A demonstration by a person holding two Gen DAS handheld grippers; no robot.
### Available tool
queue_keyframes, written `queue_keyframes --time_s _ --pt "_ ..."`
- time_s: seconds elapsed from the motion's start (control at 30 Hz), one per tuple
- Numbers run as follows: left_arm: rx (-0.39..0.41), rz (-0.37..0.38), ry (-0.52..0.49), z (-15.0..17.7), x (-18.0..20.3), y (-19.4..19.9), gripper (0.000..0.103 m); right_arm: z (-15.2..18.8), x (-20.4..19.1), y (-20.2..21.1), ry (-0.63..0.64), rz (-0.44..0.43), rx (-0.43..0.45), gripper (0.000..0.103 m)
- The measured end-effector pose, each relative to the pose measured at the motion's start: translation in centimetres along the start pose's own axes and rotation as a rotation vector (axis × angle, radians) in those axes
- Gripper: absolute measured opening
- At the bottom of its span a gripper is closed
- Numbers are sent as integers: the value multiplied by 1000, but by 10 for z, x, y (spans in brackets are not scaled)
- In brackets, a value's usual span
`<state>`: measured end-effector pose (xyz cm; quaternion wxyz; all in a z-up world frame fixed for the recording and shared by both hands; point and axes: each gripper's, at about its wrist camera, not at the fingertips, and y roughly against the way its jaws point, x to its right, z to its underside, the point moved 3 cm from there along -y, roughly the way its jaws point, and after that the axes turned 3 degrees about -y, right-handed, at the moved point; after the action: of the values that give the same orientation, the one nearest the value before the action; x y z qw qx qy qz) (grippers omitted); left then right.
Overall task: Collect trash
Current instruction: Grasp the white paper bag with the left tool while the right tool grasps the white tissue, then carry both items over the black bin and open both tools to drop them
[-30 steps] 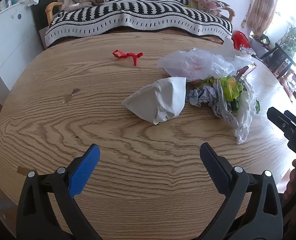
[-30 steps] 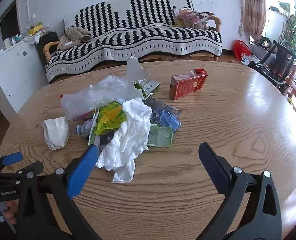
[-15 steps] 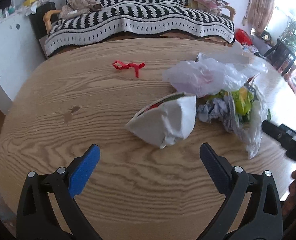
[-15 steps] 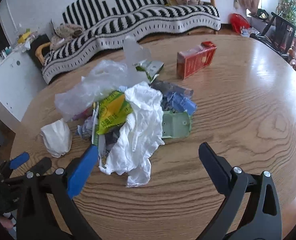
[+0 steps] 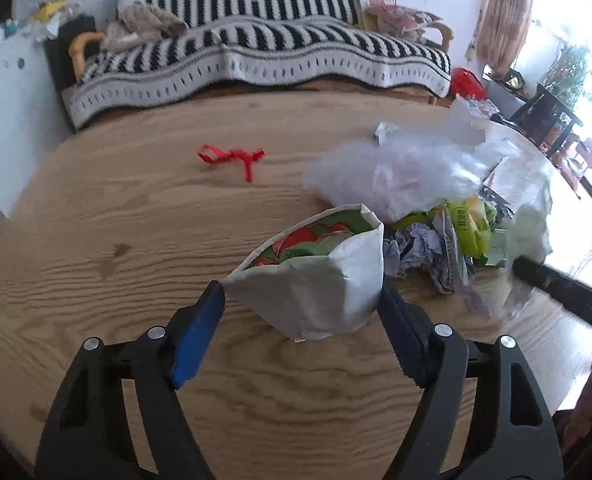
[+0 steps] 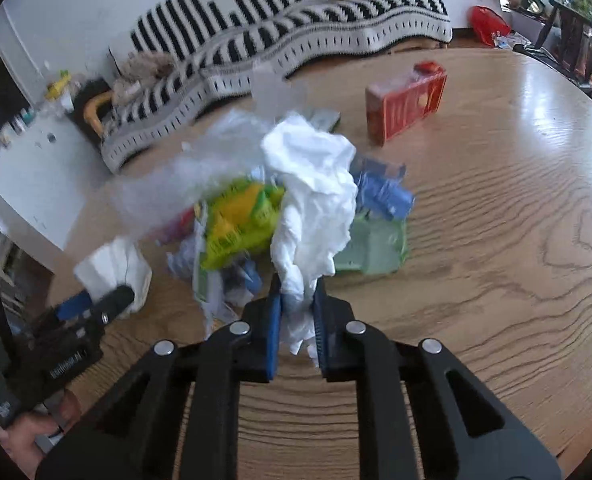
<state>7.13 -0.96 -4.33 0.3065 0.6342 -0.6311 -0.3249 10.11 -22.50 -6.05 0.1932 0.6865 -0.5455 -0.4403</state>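
R hand-held gripper [image 6: 296,300] is pinching the tail of the white tissue [image 6: 316,200], prob. to lift it off the trash pile [image 6: 240,220] w/o dragging the rest. L hand-held gripper [image 5: 300,300] is sitting spread around the folded paper pouch [image 5: 316,292], fingers just touching its sides, not squeezing yet. Both are lying on the tabletop [image 5: 96,240]. Also waiting: red ribbon [image 5: 232,156], red box [image 6: 406,108]. Clear plastic bag [image 5: 396,172] is crowding the pouch.
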Motion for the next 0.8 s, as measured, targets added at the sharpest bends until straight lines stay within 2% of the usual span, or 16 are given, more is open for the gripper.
queue_keyframes --time_s 0.17,0.27,0.33,0.47,0.6,0.7,0.73,0.8 --pt "67 -79 -7 -13 -9 29 75 -13 4 27 31 -2 67 14" --pt "96 -51 -7 -21 -2 56 75 -16 11 55 39 -25 101 14" --pt "122 -16 -19 -26 12 72 75 -18 23 88 32 -45 139 14" --pt "161 114 -75 -27 78 110 75 -16 57 153 11 -37 204 14" --pt "111 284 -174 -3 163 124 75 7 116 215 -31 22 236 14" --pt "5 429 -242 33 233 116 75 40 173 243 -90 101 201 14" --pt "-67 493 -276 51 262 106 75 55 197 246 -121 130 170 14" --pt "-152 538 -330 78 292 89 75 78 232 246 -188 157 123 14"
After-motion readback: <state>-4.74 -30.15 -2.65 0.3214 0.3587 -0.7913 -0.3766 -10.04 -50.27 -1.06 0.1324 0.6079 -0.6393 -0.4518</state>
